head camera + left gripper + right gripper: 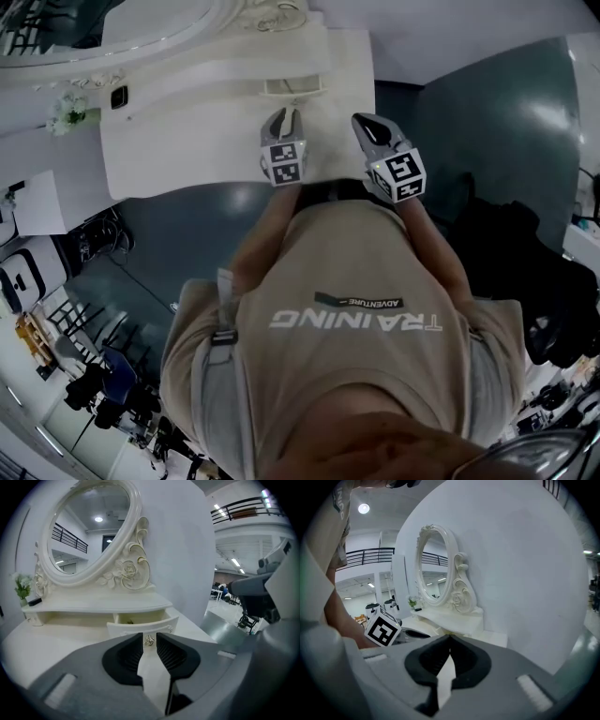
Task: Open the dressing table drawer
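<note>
The white dressing table (187, 141) stands ahead with its small drawer (293, 86) pulled partly out. In the left gripper view the drawer (140, 626) shows its hollow and a metal knob (149, 641). My left gripper (284, 114) points at the drawer front. Its jaws stand apart, open (149, 637), and the knob shows in the gap at the tips with no pad pressing on it. My right gripper (367, 124) hovers over the table's right end, away from the drawer. Its tips (450, 639) meet, shut on nothing.
An oval carved mirror (89, 527) rises behind the drawer against a white wall. A small potted plant (67, 112) and a dark object (118, 97) sit at the table's left end. Grey floor (187, 234) surrounds the table, with dark bags (497, 234) at the right.
</note>
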A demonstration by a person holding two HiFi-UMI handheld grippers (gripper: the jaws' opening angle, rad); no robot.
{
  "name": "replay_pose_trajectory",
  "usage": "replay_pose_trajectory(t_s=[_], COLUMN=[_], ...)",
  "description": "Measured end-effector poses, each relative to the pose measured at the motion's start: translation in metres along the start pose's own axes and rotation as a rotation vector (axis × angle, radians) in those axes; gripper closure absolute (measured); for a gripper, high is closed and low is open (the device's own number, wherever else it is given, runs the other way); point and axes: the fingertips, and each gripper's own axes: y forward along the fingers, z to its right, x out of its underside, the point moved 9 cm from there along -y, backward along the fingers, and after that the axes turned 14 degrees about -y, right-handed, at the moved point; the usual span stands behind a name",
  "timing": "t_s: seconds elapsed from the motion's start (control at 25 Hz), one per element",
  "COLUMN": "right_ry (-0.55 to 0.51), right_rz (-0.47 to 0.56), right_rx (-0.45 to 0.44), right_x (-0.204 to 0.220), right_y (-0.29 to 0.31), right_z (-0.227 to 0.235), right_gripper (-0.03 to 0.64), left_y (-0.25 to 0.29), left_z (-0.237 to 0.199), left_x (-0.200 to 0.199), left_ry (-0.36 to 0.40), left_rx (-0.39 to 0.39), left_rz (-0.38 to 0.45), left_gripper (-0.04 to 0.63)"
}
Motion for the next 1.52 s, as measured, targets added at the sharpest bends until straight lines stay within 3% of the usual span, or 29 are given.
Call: replay_pose_trajectory(t_s=[0.08, 0.24, 0.4, 0.6, 0.88, 1.36, 1.52], right_ry=[-0.011, -0.029, -0.075, -0.116, -0.217, -0.144, -0.183], right_rz=[0.011, 0.03, 0.071, 0.171, 0.268, 0.391, 0.401], right_rx=[0.002, 0.012, 0.021, 0.053, 0.05, 0.031, 0.06], right_x=[-0.006, -0.019, -0.042, -0.086, -0.145, -0.192, -0.202], right_y=[-0.001, -0.006, -0.013, -0.023, -0.029, -0.032, -0.037], right_z=[0.0, -0.001, 0.006, 0.021, 0.037, 0.053, 0.062], right_gripper=[0.614, 0.614, 0.614, 0.614, 0.614, 0.614, 0.614], left_y=[-0.012, -0.041, -0.071, -0.101, -0.13, -0.158, -0.159], left_z=[-0.003, -0.009, -0.006, 0.0, 0.004, 0.003, 0.011], left_x=[-0.01, -0.036, -0.082, -0.132, -0.184, -0.227, -0.243], left_ry=[-0.003, -0.031, -0.061, -0.04, 0.041, 0.095, 0.112], left_rx=[0.013, 0.036, 0.06, 0.102, 0.136, 0.139, 0.167], left_rz=[0.024, 0.088, 0.216, 0.31, 0.387, 0.471, 0.5], left_gripper=[0.502, 0.583, 0.588, 0.588, 0.588, 0.588, 0.588])
